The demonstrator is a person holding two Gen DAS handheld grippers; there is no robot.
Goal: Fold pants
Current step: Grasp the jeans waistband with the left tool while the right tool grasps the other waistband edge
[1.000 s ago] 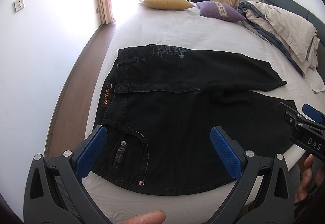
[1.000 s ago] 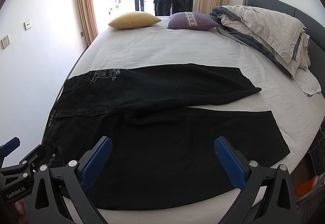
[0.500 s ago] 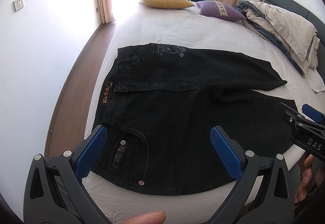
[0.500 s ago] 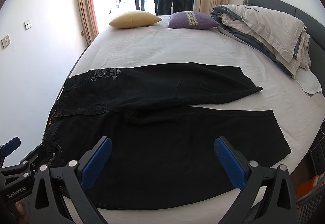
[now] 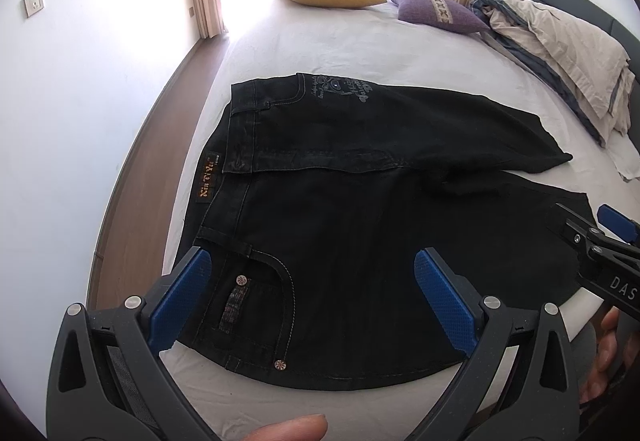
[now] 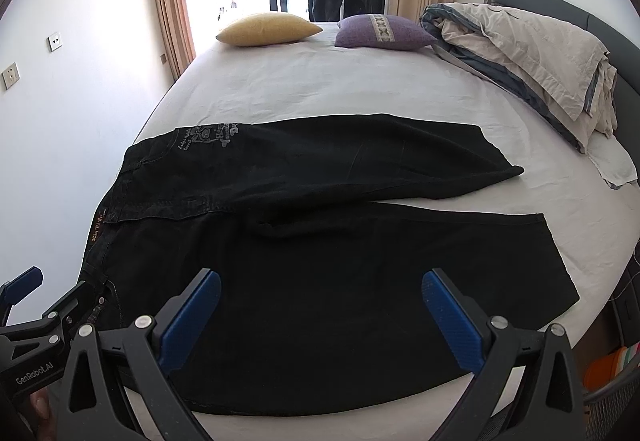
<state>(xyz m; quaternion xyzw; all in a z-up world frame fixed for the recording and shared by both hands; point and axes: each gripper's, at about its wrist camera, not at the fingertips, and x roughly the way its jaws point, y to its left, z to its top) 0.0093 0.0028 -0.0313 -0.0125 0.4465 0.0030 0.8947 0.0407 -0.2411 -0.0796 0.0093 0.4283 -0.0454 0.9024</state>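
pants spread flat on bed for folding; left gripper and right gripper both wide, holding nothing

I see black pants spread flat on bed, unfolded. Waistband at left, tan label on it; legs run right, parted in narrow V. Far leg bears grey embroidery near waist. Near leg's pocket shows rivets, pale stitching.
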